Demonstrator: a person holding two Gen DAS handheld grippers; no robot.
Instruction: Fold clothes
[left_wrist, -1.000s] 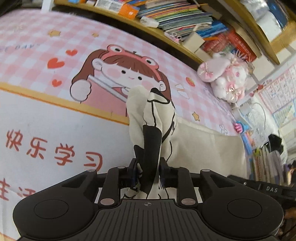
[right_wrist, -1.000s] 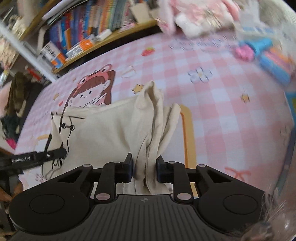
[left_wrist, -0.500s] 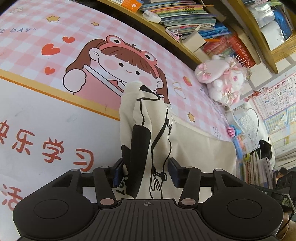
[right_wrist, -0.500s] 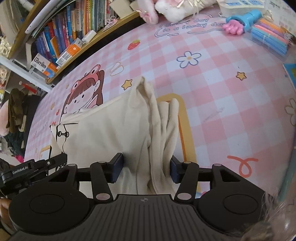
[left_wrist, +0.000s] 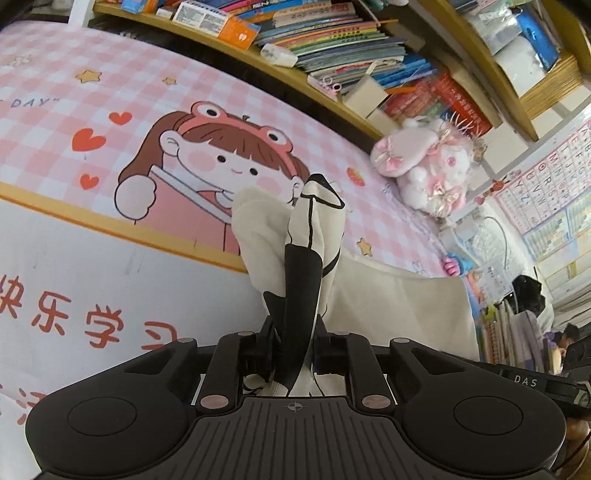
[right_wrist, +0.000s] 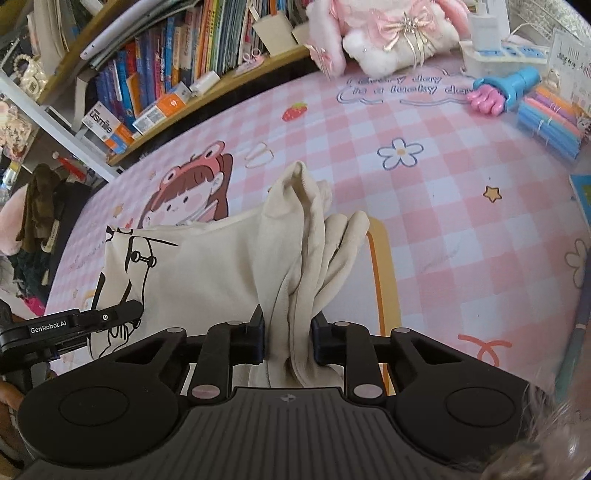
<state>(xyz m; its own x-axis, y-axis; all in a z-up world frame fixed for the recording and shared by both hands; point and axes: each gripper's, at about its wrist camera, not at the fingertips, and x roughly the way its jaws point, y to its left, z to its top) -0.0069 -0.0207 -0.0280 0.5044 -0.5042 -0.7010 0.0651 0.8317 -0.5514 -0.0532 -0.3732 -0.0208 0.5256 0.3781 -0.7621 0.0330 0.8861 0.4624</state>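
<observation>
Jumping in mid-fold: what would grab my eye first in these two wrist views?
The cream garment with black line art, bunched up between both grippers: the left gripper pinches the black-printed end, the right gripper the plain cream folds. Under it, the pink checked desk mat shows a cartoon girl in a frog hat. A fluffy pink plush toy sits at the back by the bookshelf.

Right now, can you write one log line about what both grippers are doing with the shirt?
left gripper: shut on cream shirt | right gripper: shut on cream shirt | shirt: bunched in both jaws, rest on pink checked mat
</observation>
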